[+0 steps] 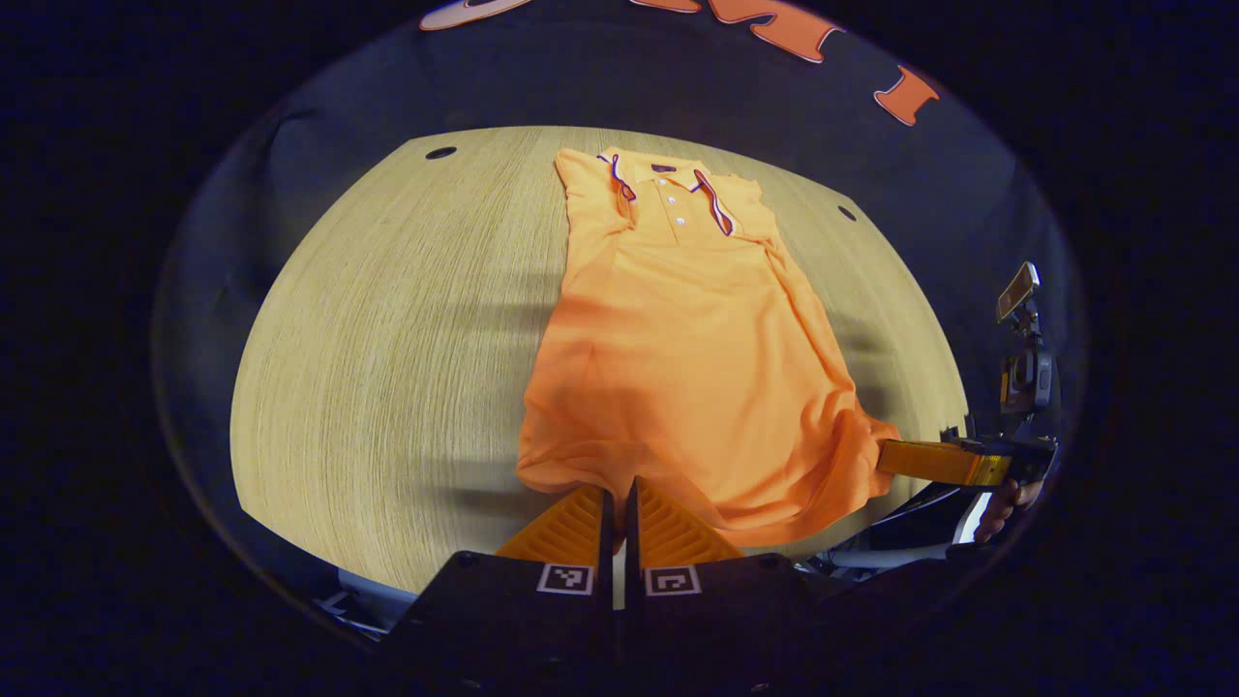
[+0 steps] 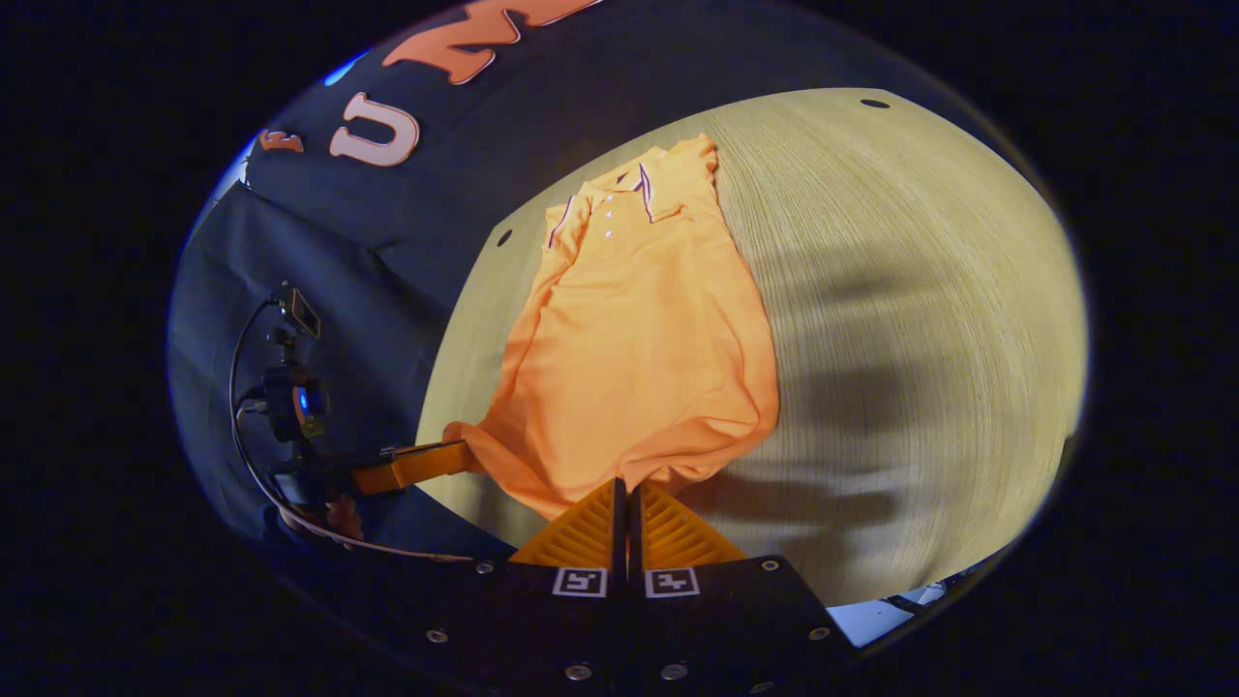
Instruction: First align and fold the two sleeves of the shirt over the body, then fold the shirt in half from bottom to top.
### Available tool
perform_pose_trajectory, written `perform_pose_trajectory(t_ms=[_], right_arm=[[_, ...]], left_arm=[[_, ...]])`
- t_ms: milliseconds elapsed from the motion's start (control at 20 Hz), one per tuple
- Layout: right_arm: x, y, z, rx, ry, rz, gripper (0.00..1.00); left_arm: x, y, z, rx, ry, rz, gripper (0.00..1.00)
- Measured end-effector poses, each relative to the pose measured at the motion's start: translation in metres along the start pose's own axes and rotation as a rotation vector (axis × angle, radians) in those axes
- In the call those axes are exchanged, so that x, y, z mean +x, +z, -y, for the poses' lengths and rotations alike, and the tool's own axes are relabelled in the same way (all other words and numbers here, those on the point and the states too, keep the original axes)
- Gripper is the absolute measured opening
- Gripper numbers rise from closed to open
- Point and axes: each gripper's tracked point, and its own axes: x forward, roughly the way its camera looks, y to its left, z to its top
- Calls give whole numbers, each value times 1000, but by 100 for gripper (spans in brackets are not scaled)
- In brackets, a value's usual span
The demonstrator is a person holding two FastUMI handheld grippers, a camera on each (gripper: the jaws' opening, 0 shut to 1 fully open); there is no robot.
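A recording booth: black cloth wall (image 1: 542, 87) behind a wooden table (image 1: 387, 339).

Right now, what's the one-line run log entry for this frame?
stage: sleeves folded in, bottom-to-top fold starting | orange polo shirt: on wooden table | left gripper: shut on hem | right gripper: shut on hem

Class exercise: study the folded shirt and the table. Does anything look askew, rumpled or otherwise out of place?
Only the hem. The orange shirt lies flat on the table with sleeves folded in, but its bottom edge is bunched and lifted where the left gripper and right gripper pinch its corners.
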Motion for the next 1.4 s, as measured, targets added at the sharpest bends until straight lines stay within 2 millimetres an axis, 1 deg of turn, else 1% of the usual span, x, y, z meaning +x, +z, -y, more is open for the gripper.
perform_pose_trajectory(t_ms=[100,200,300,400,550,650,700,800,950,1100,1200,1400], right_arm=[[-6,11,-1,-4,30,18,0],[-13,24,-9,3,73,46,0],[-18,40,-16,8,111,75,0],[-24,60,-19,-26,119,103,0],[-30,78,-25,-42,128,123,0],[-28,90,-26,-40,123,142,0],[-26,99,-26,-24,117,152,0],[-29,117,-33,-7,126,185,0],[-23,147,-36,-19,102,226,0],[-17,178,-41,-34,85,257,0],[-12,197,-43,-34,77,272,0],[-3,231,-43,-43,53,291,0]], left_arm=[[-6,12,5,-7,3,38,5],[-13,21,6,-9,16,76,5],[-18,35,7,-17,28,109,5],[-19,52,9,-26,37,142,5],[-25,75,10,-12,39,170,5],[-28,93,11,-1,27,186,5],[-27,109,13,1,17,202,5],[-26,136,17,19,2,226,5],[-25,166,24,57,-14,250,5],[-18,198,25,88,-24,271,5],[-16,213,23,94,-31,280,5],[-5,257,20,86,-44,305,5]])
